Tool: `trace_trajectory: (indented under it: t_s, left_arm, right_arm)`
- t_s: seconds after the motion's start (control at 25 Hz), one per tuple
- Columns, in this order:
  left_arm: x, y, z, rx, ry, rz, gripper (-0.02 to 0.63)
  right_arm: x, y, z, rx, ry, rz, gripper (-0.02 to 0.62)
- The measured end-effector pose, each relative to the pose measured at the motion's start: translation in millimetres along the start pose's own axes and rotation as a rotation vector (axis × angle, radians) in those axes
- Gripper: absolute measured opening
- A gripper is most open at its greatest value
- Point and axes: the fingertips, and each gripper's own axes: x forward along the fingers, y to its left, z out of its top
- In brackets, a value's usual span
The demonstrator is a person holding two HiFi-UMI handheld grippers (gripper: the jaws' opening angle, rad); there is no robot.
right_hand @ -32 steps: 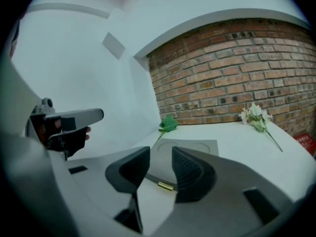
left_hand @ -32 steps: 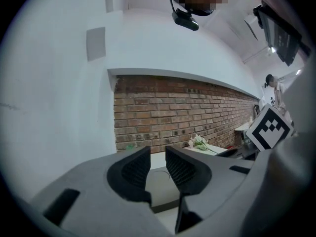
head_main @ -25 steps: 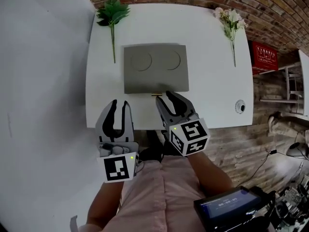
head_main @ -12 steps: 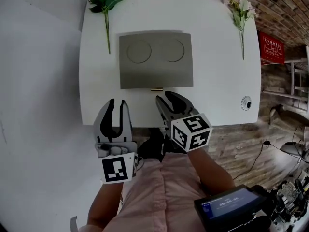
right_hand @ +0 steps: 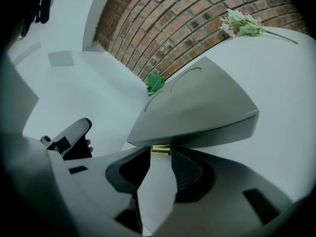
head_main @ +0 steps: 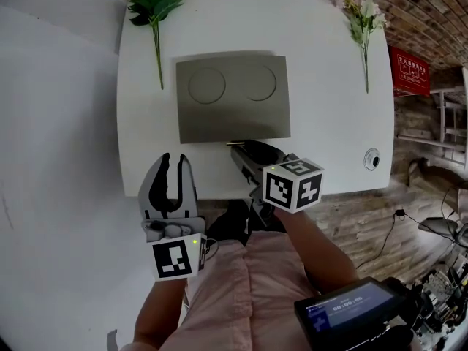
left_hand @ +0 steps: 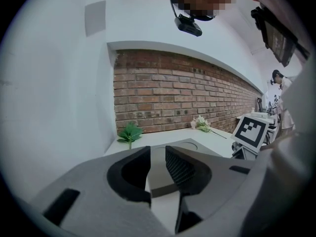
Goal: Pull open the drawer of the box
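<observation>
Box (head_main: 232, 97): flat, rectangular, matte grey, smooth. Two shallow round recesses are pressed side by side into its top. It sits on a plain white table (head_main: 329, 123), toward the middle and slightly nearer the front edge. Its long axis runs left to right in the head view, parallel to that edge. The front face is turned to the person. It carries a small brass-coloured handle (right_hand: 160, 149), a short bar at mid-width under the overhanging top.

Right gripper (head_main: 243, 149): grey plastic with black ribbed pads. The jaws stand apart with the handle right at their tips, in the gap. Whether the pads touch it cannot be told.

Left gripper (head_main: 174, 161): same build, jaws apart with nothing between them. It is at the table's front edge, left of the box and clear of it.

Markings: each marker cube (head_main: 294, 185) bears black-and-white square patterns. A red sign (head_main: 409, 72) to the right has white print too small to read. The figures on a dark screen (head_main: 349, 311) are illegible.

Other items: a green leafy sprig (head_main: 153, 9) and a pale flower sprig (head_main: 360, 20) lie at the far corners. A brick wall (left_hand: 173, 93) stands behind the table.
</observation>
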Motion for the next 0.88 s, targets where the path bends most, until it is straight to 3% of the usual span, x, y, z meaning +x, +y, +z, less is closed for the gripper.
trace_trajectory:
  t_s: [0.44, 0.88]
  left_arm:
    - [6.2, 4.9, 1.1, -0.016, -0.001, 0.005, 0.094]
    - [7.6, 2.8, 3.8, -0.012, -0.006, -0.001, 0.094]
  right_arm:
    - [4.0, -4.2, 0.4, 0.057, 0.057, 0.014, 0.098]
    - [1.6, -4.8, -0.3, 0.08, 0.048, 0.03, 0.063]
